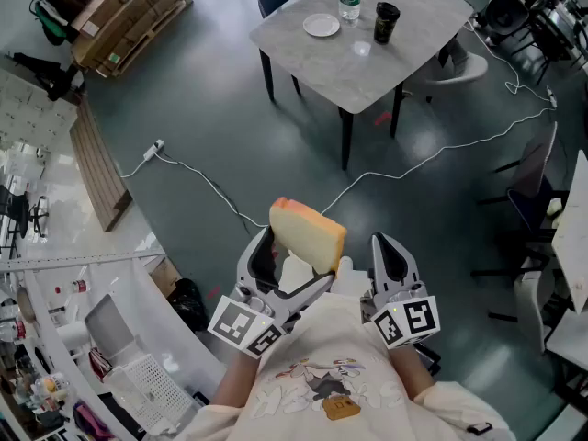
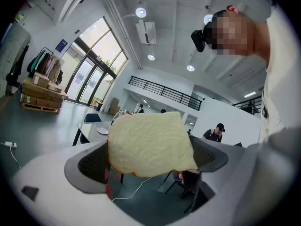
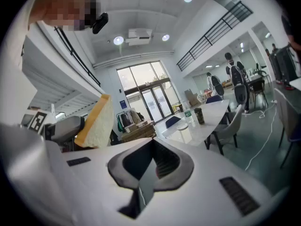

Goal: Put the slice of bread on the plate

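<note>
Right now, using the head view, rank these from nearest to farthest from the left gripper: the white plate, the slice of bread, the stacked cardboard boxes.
1. slice of bread: held between the left gripper jaws.
2. white plate: on the table ahead.
3. cardboard boxes: far left, beyond the table.

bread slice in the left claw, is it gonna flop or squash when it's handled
The bread slice stands up out of the left claw without drooping, so it is probably stiff enough to hold its shape. It looks thick and spongy, so a hard squeeze would likely dent it. It is probably light too, and it could tip over on release.
</note>
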